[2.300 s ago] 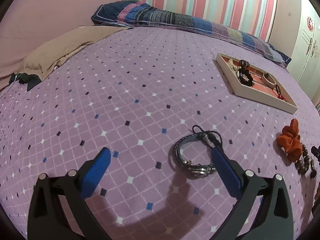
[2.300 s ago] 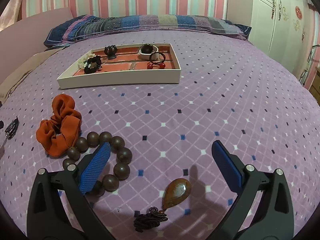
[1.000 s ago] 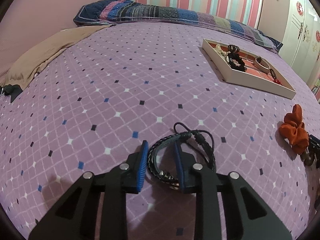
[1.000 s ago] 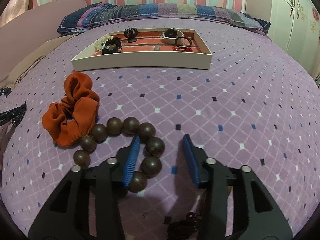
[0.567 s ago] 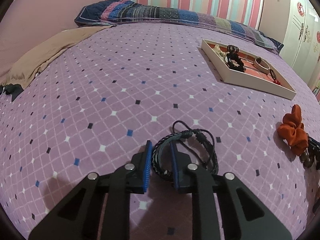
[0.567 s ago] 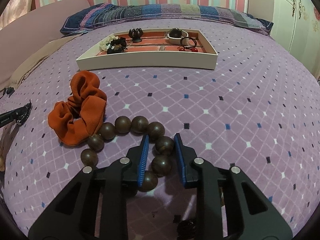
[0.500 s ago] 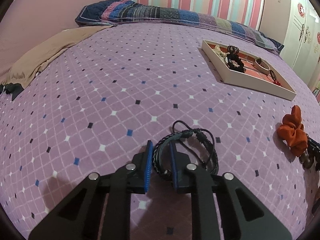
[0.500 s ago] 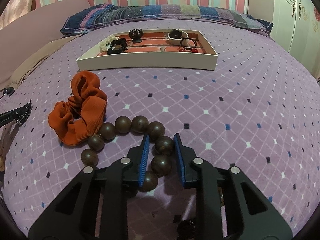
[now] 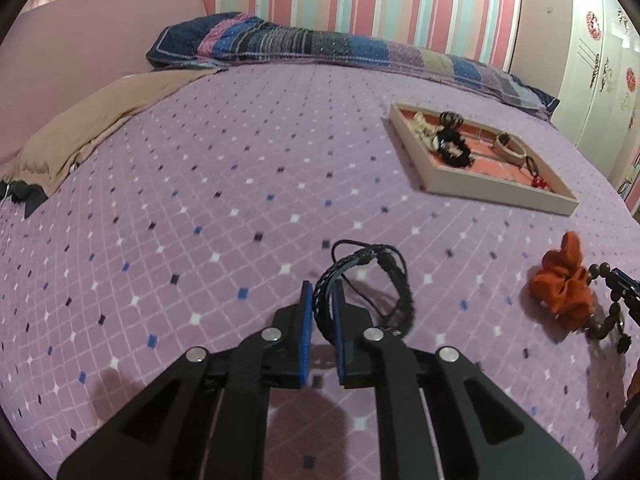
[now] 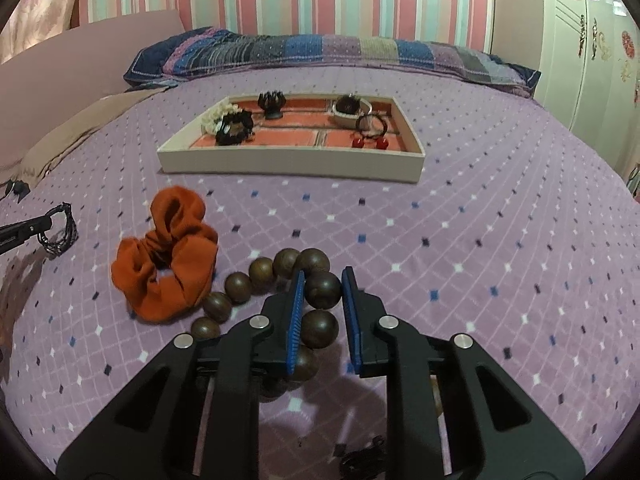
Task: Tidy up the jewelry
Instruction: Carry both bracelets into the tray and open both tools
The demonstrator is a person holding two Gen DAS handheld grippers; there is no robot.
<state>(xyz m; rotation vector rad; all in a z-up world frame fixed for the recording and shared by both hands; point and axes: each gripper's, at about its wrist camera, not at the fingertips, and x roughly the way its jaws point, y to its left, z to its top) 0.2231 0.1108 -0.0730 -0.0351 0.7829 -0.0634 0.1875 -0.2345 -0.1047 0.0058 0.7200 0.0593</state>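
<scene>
Two grippers are working at once, each closed on a bracelet above the purple bedspread [image 9: 224,184].

Left gripper [image 9: 320,300], lower centre of the left view: the blue pads are pinching one side of a dark braided bracelet [image 9: 372,276], with the rest of the loop hanging free to the right of the fingers. The bracelet is looking lifted, going by the shadow under it.

Right gripper [image 10: 322,292], lower centre of the right view: the pads are squeezing one brown bead of a wooden bead bracelet [image 10: 280,284]. The other beads are trailing toward lower left, some touching an orange scrunchie [image 10: 168,256] at left centre. Whether the string is fully off the cloth I cannot tell.

The tray [image 10: 288,162] is sitting upper centre in the right view and upper right in the left view, well apart from both grippers. It is already holding a dark scrunchie, a clip, a pale bangle and a red-bobbled tie in its compartments; the near middle ones are looking free.

Judgement for the carry:
- A round bead is likely giving a poor grip, so keeping pressure steady and lifting slowly seems wise.
- Raising straight up first should be keeping the beads from dragging the scrunchie along.
- The braided loop is dangling, so clearing the tray's near wall before lowering matters.
- One bracelet per compartment.
</scene>
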